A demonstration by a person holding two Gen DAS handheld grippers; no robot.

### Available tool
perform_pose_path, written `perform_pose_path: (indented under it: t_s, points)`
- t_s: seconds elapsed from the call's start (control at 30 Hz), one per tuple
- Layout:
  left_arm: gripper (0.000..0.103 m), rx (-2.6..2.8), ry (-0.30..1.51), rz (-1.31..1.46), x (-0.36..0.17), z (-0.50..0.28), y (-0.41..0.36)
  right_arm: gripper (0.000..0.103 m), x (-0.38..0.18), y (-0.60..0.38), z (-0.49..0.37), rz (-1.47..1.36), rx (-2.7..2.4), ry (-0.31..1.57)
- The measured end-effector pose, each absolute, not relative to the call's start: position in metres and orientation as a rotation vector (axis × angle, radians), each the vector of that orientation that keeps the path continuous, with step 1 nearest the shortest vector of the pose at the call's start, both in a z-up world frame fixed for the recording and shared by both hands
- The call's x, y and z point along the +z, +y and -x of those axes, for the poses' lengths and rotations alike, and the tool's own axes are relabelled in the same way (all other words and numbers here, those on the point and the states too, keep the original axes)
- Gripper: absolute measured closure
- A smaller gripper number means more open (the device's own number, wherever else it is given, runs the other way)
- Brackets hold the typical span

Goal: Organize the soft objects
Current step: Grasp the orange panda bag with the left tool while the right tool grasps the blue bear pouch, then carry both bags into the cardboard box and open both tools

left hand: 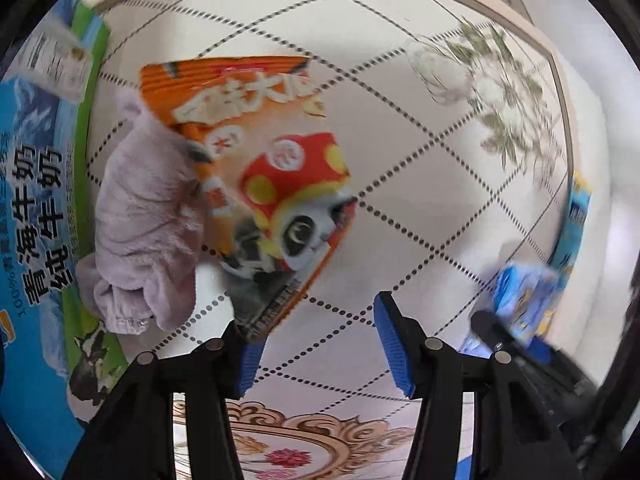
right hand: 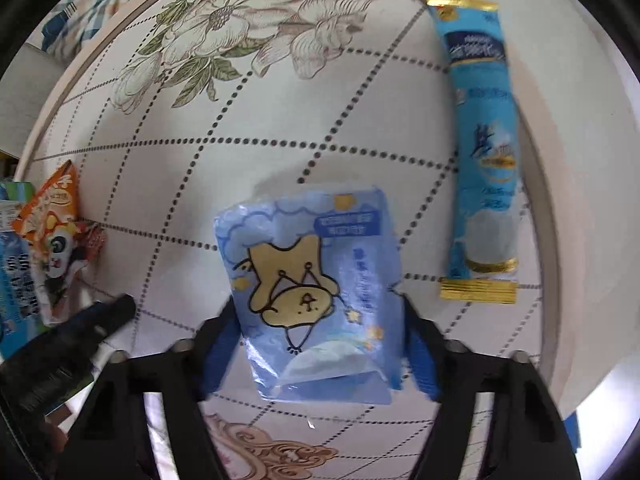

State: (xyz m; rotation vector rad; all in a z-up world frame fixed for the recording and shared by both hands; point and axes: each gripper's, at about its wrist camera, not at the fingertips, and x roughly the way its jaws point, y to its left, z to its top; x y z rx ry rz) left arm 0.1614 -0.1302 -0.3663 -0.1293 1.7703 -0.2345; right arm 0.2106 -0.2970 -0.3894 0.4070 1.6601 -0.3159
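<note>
On the round table (right hand: pixel 120 152), whose white top carries a dotted diamond grid, a painted flower (right hand: pixel 224 36) and a gold scroll ornament, the orange snack bag (left hand: pixel 256 184) serves as the landmark. Touching its left edge lies a crumpled lilac cloth (left hand: pixel 144 216), the bag partly overlapping it. Left of the cloth stands a blue and green milk carton (left hand: pixel 36 208) printed with a cow, the large characters 青海牛奶 and 纯牛奶, and "100%" in small type. The bag shows a panda in a red cap with yellow spots; its white lettering is too blurred to read. Its lower corner touches the near finger of the left gripper (left hand: pixel 320 344), whose blue-padded fingers (left hand: pixel 394 344) stand spread apart with only tabletop between them, so the tool is released.

Well to the right of the orange bag, the right gripper (right hand: pixel 320 344) is clenched on a pale blue tissue pack (right hand: pixel 312 292), one finger pressed against each side. The soft plastic pack is glossy and wrinkled, drawn with a tan cartoon dog seen upside down, small stars and clouds; the white script on its label cannot be read. Farther right again, near the table's rim, a long light blue sachet (right hand: pixel 480 148) with gold crimped ends lies flat, its print unreadable. Between the orange bag and the tissue pack, the right wrist view shows the left gripper's dark finger (right hand: pixel 116 312) over the tabletop.
</note>
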Motion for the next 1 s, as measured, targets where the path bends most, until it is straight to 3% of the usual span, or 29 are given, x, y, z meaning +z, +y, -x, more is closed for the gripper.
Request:
perform_pose_path:
  t_s: [0.2,0.37,0.67,0.73,0.8,1.0]
  points:
    - [0.053,-0.252,1.799,0.388,-0.362,-0.153,-0.098,0.037,-0.389,-0.297,-0.211,-0.471,-0.271,1.684]
    - [0.053,-0.243,1.831,0.447,-0.36,-0.175,-0.086,0.037,-0.388,-0.309,-0.205,-0.516,-0.258,1.688]
    - [0.053,-0.176,1.681,0.109,-0.304,-0.238,-0.124,0.037,-0.396,-0.347,-0.197,-0.571,-0.217,1.686]
    - [0.051,-0.145,1.676,0.014,-0.314,-0.274,-0.12,0.037,-0.394,-0.347,-0.196,-0.568,-0.213,1.688]
    - [0.042,-0.108,1.717,-0.074,-0.342,-0.294,-0.121,0.037,-0.395,-0.349,-0.197,-0.563,-0.208,1.69]
    - [0.042,-0.085,1.831,-0.138,-0.388,-0.315,-0.131,0.037,-0.412,-0.338,-0.2,-0.546,-0.212,1.696]
